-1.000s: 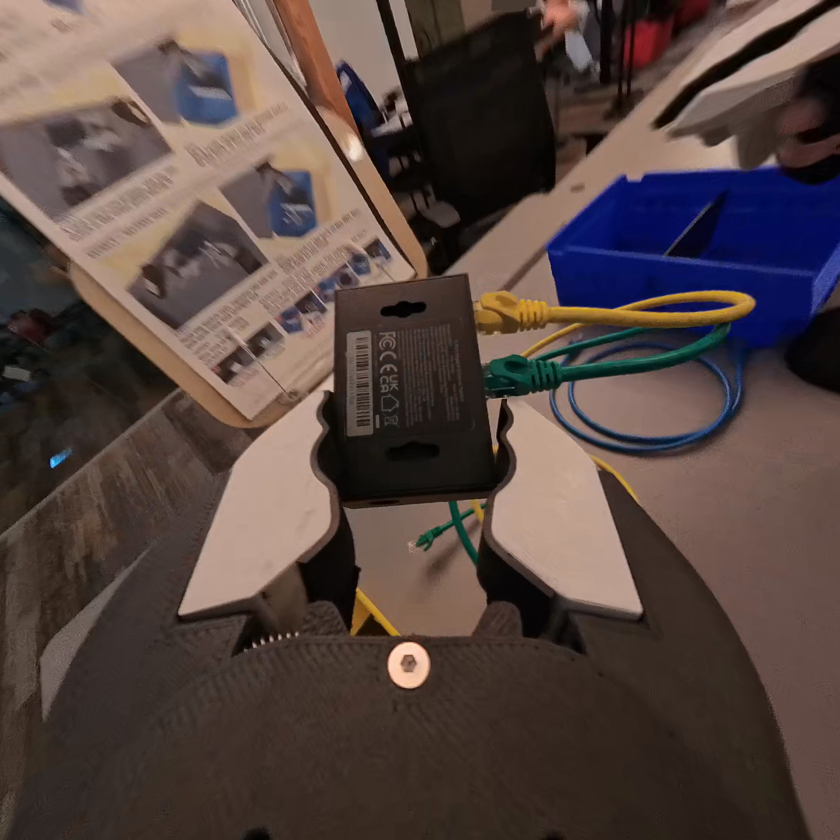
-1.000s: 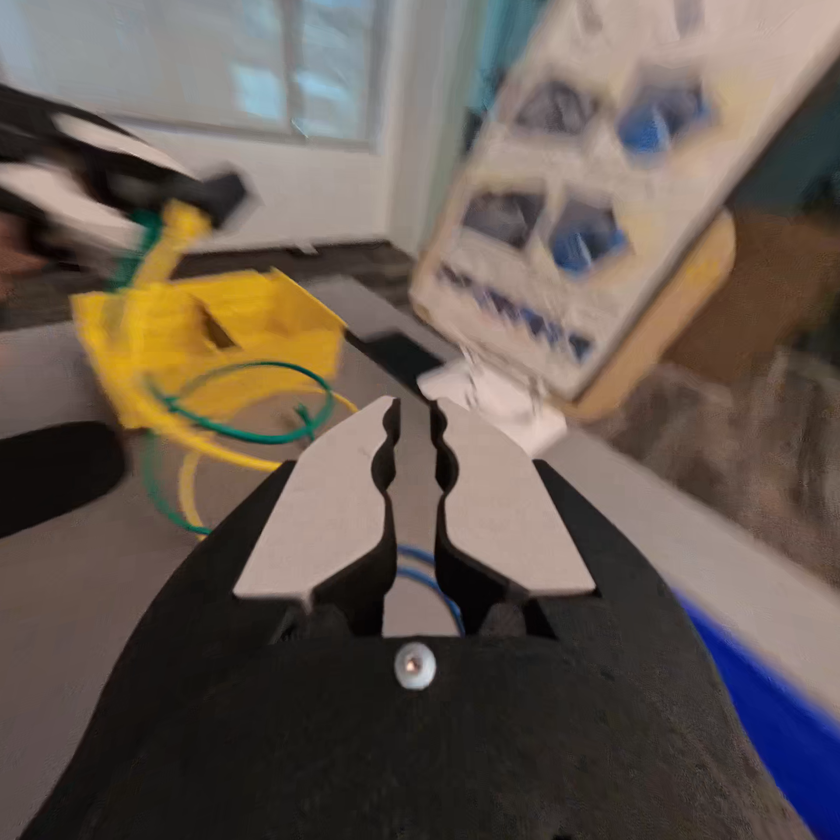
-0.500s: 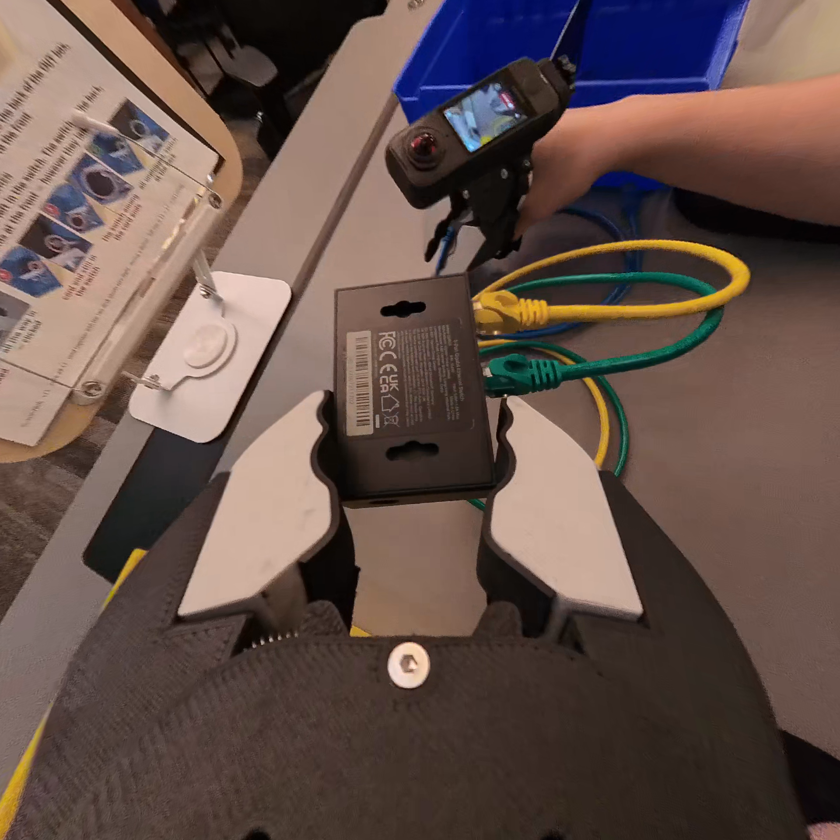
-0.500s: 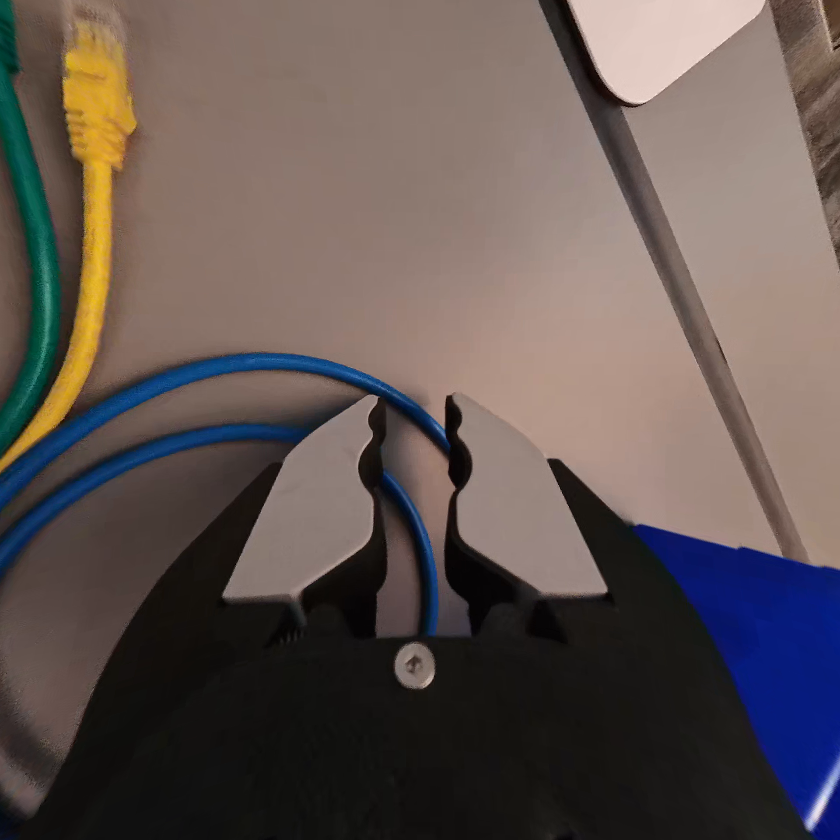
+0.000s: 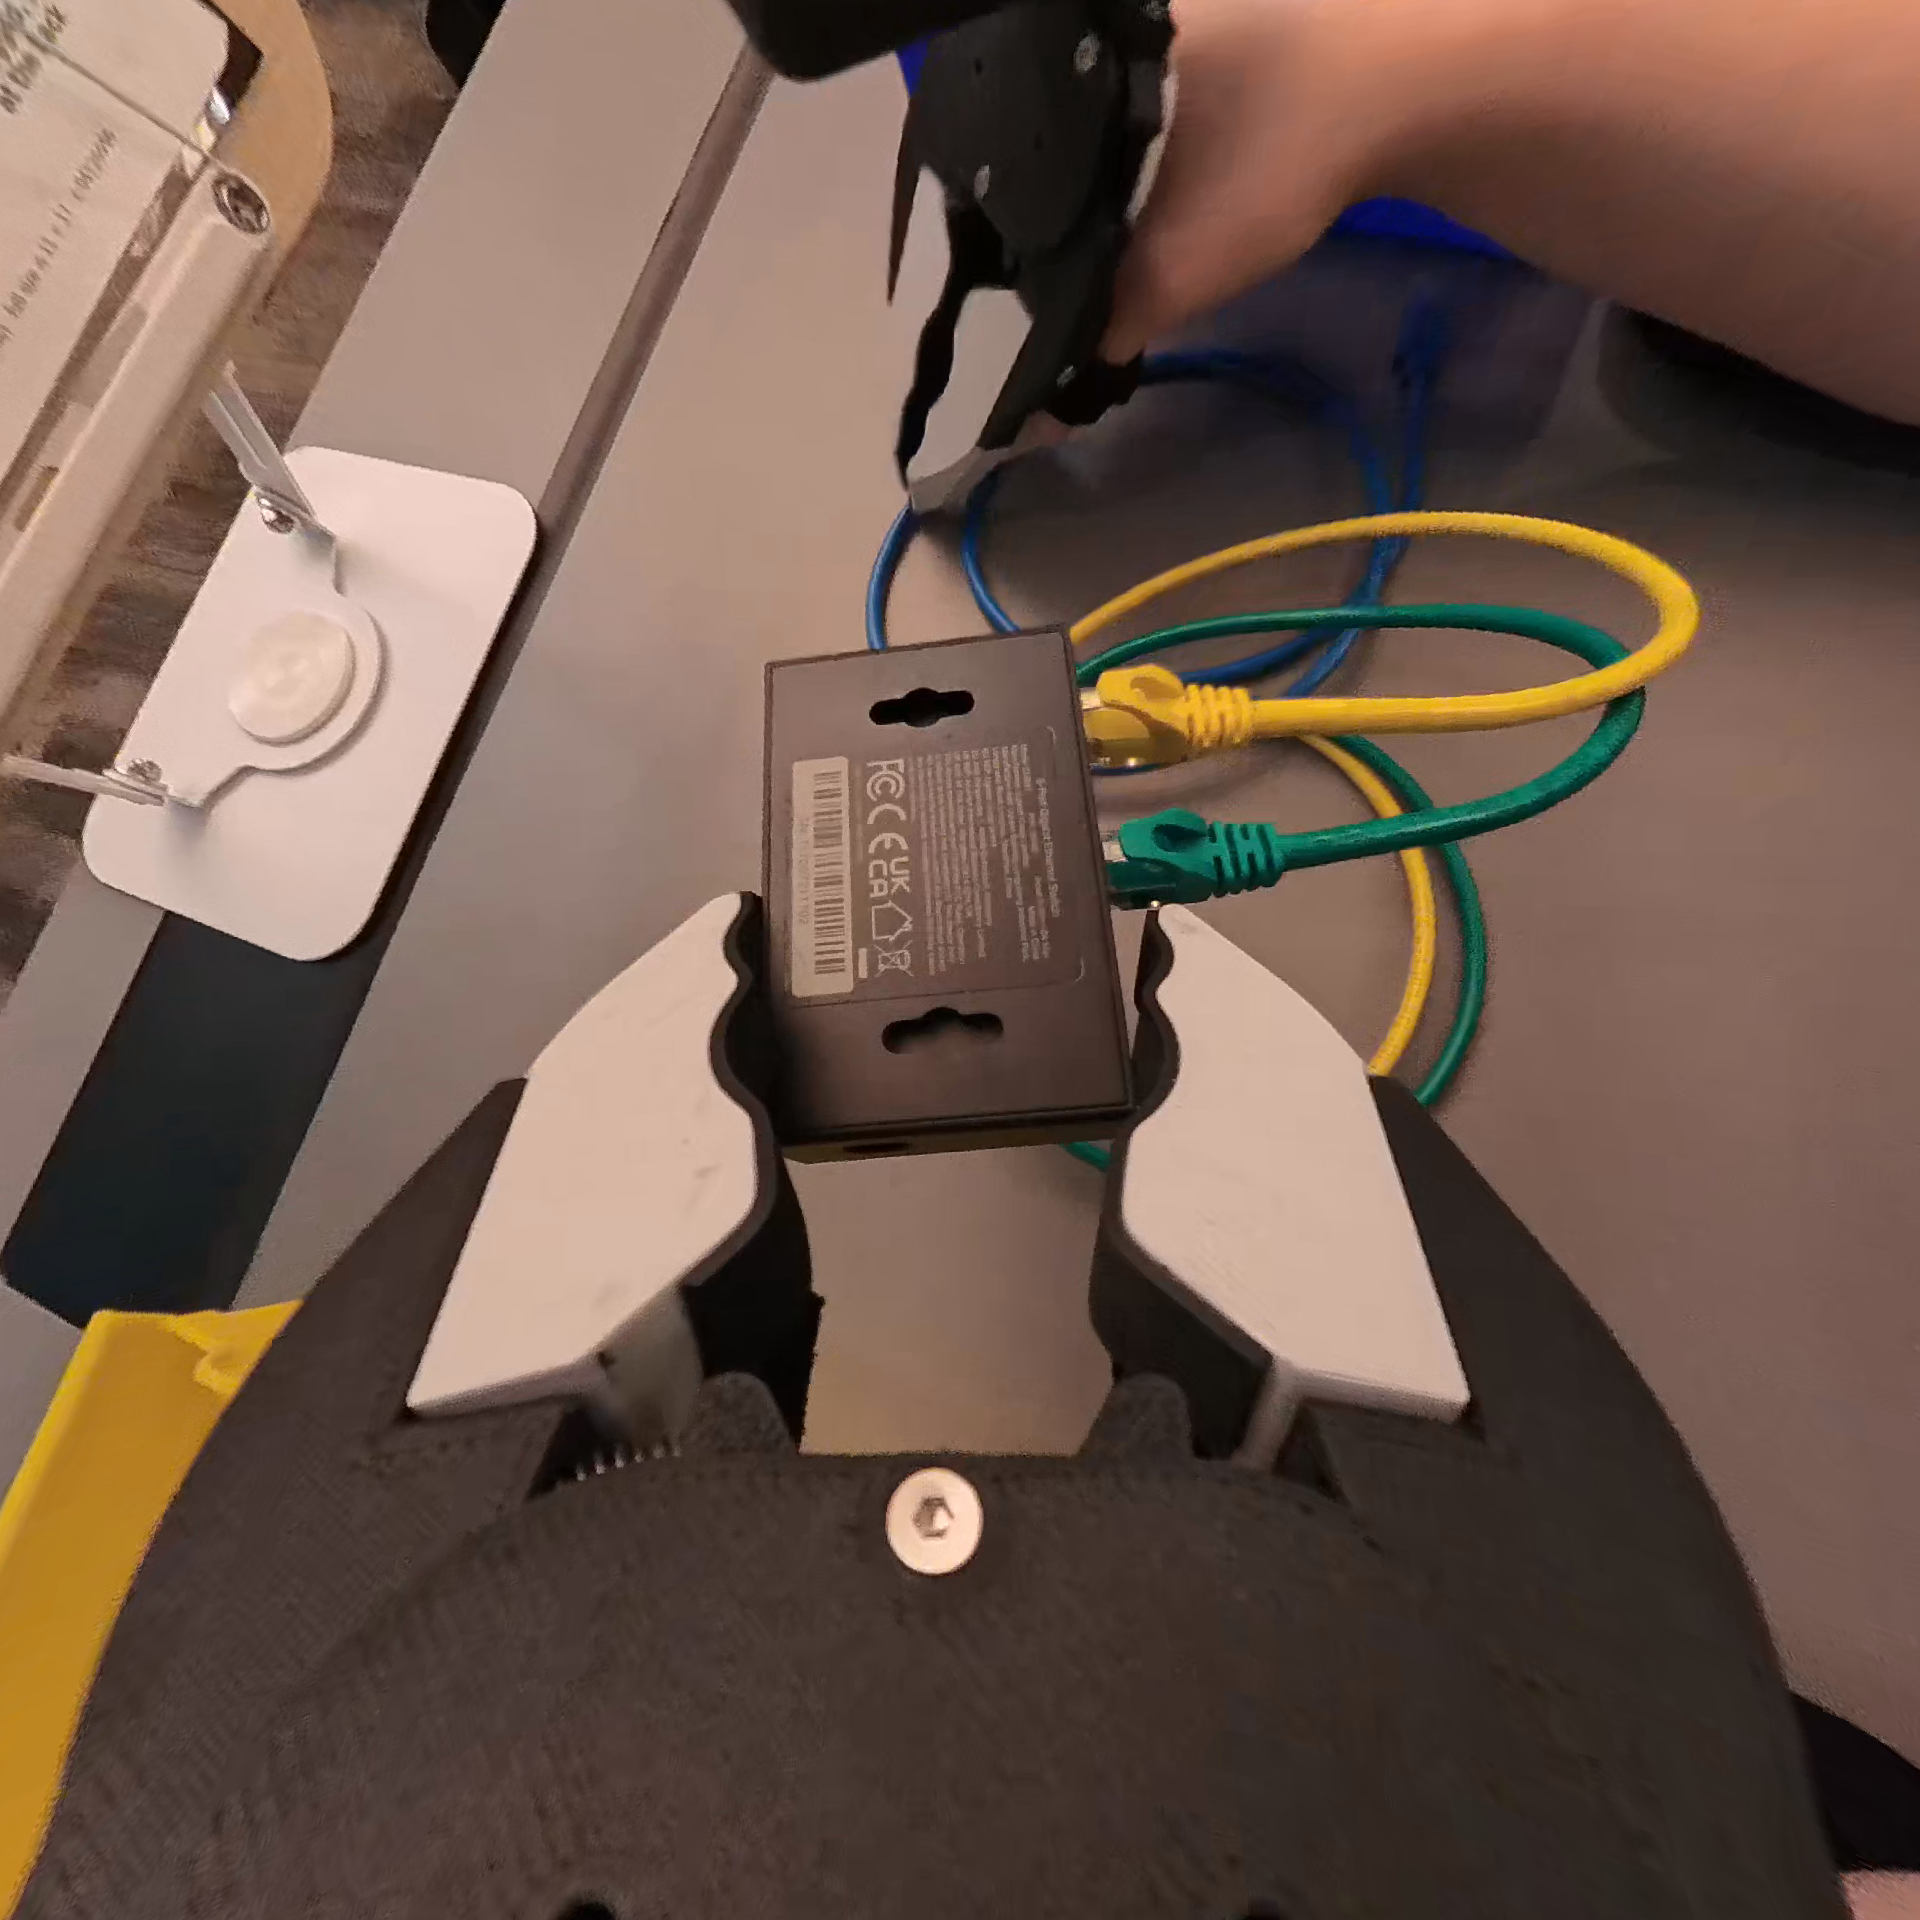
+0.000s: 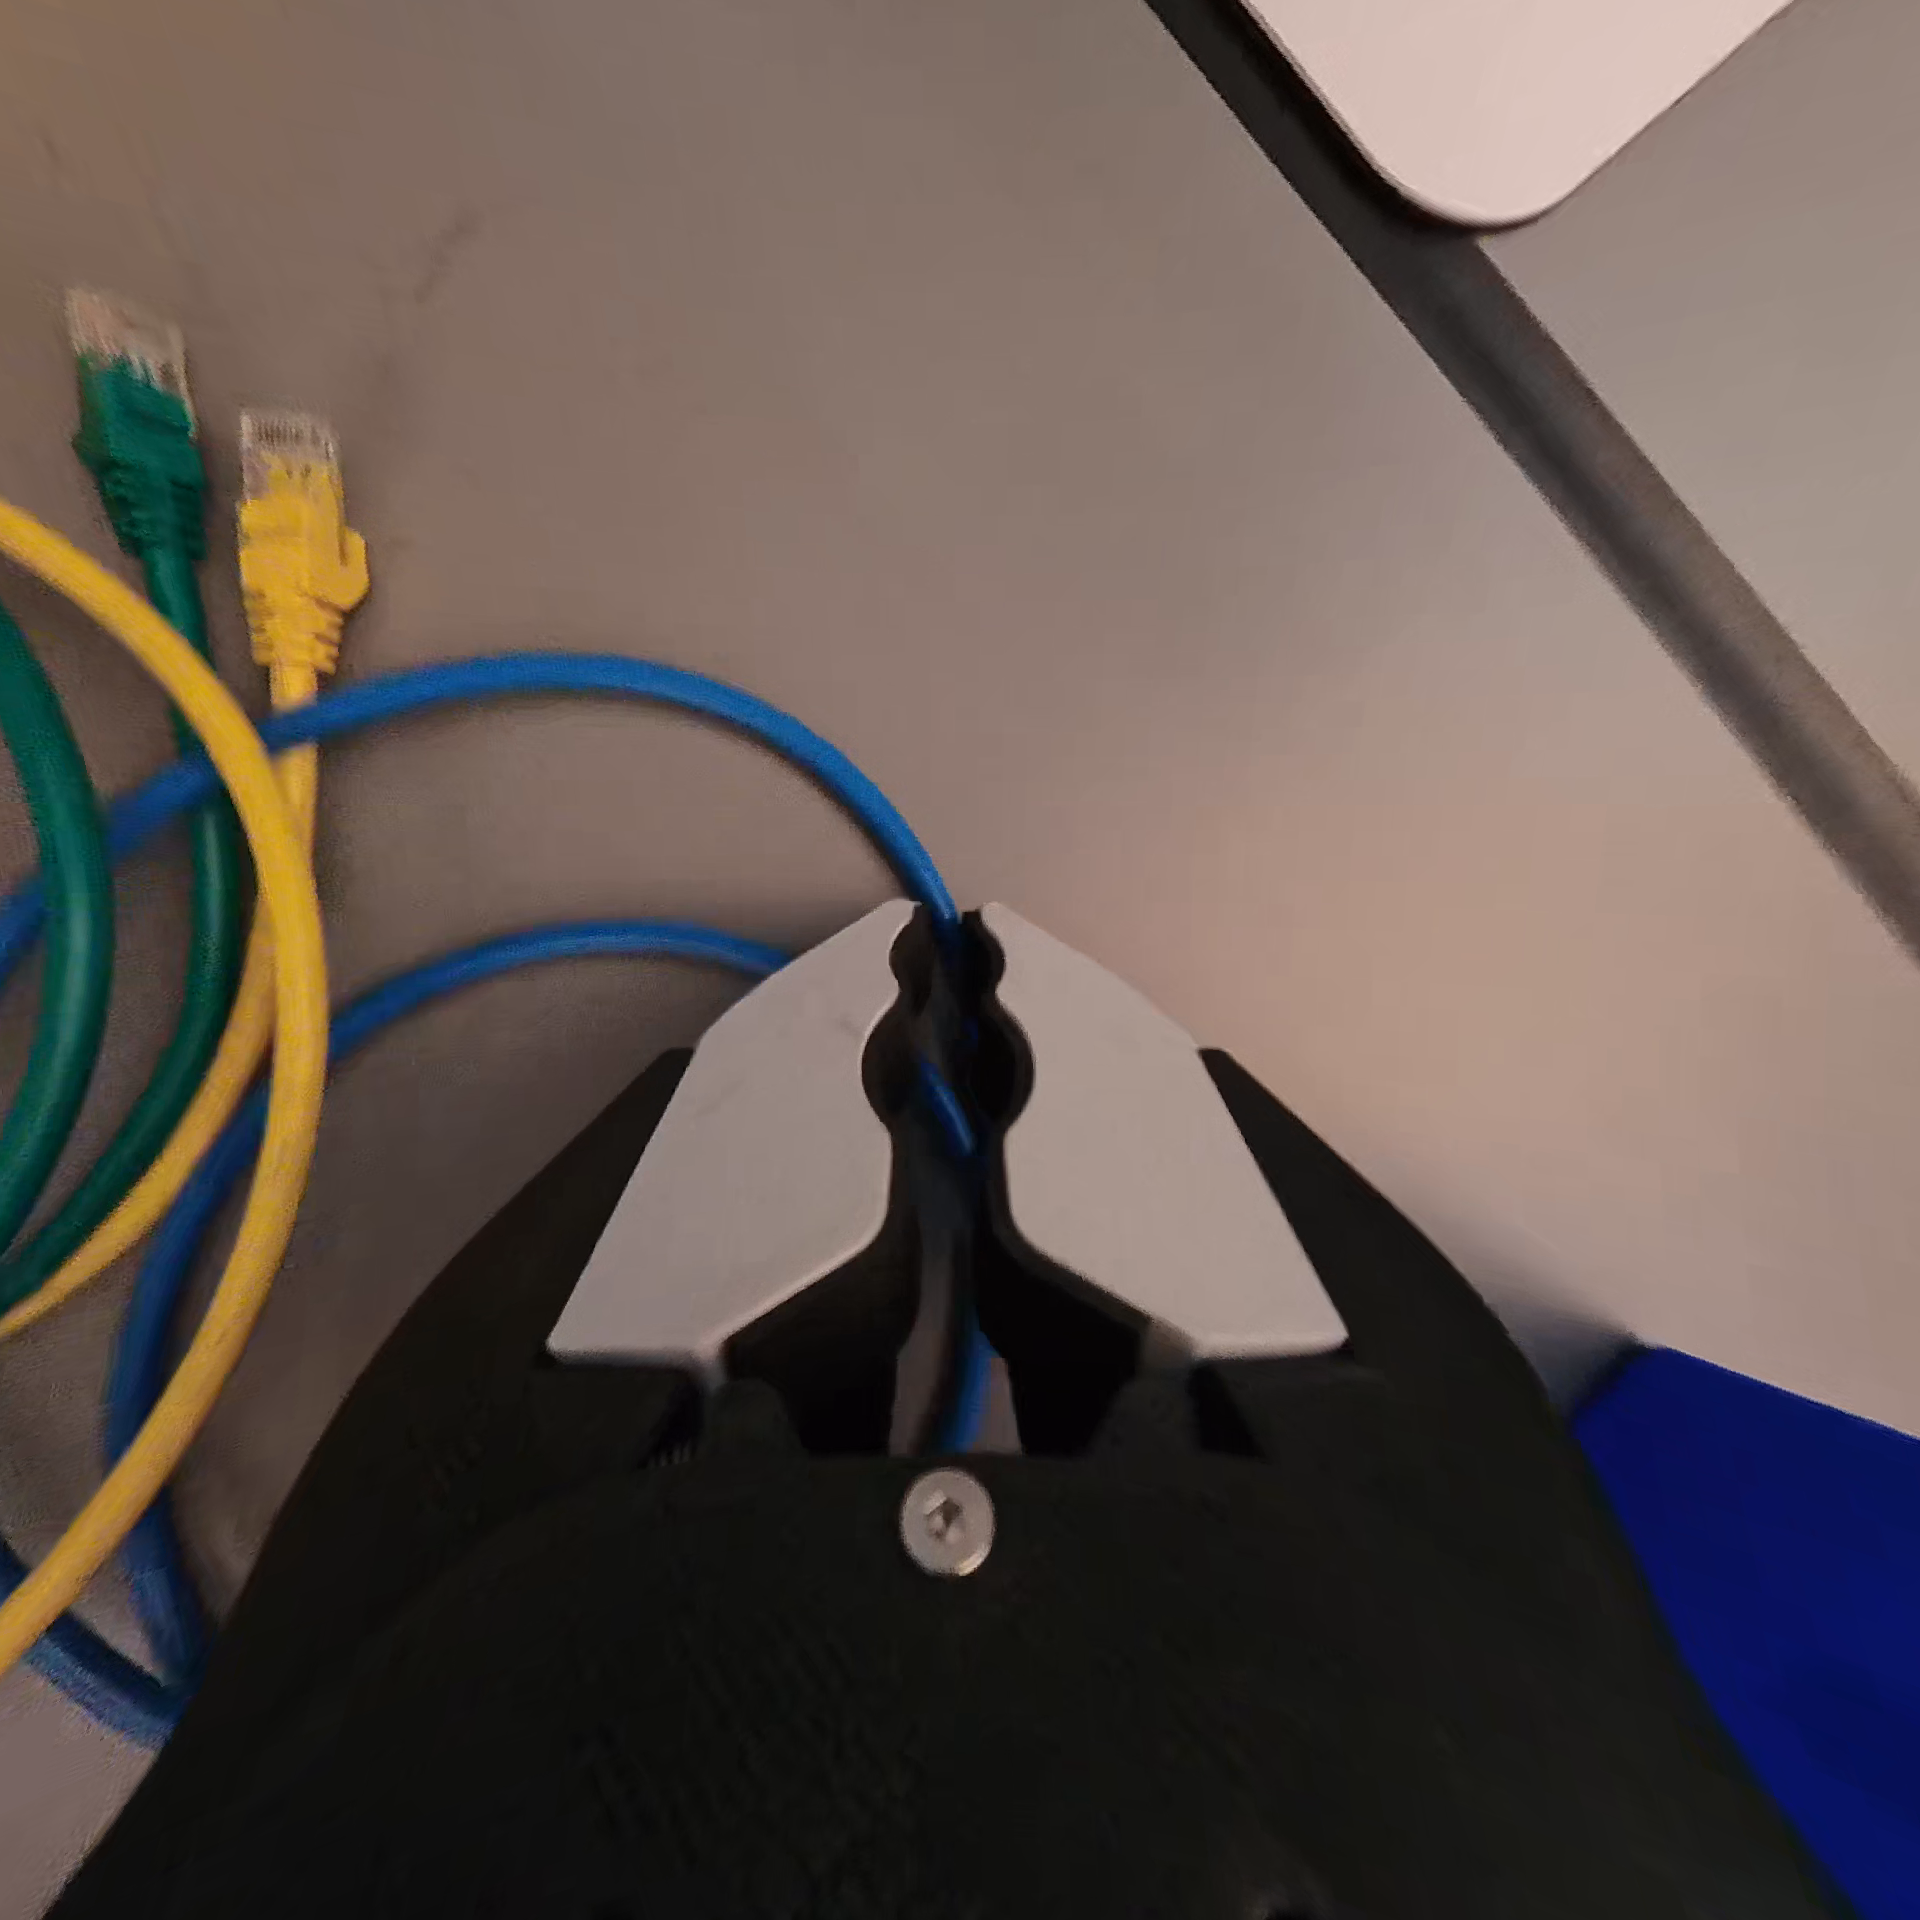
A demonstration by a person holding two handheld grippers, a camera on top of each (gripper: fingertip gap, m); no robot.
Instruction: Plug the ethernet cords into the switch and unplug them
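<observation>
Left wrist view, left to right: one white stand base [image 5: 301, 707] on the grey counter [image 5: 665, 436]; one yellow bin corner [image 5: 94, 1455] at lower left; one black switch [image 5: 935, 883], label side up, pinched at its near end between the jaws of the left gripper [image 5: 940, 997]. Two cords are plugged into the switch's right side: one yellow cord [image 5: 1455, 707] and one green cord [image 5: 1403, 831]. One blue cord [image 5: 925, 561] lies looped on the counter beyond the switch, with the right gripper [image 5: 935, 488] touching it.

Right wrist view, left to right: two free plugs lie on the counter, one green plug [image 6: 135, 436] and one yellow plug [image 6: 296, 540]. The right gripper's jaws are pressed together on the blue cord. One blue bin [image 6: 1787, 1558] sits at lower right.
</observation>
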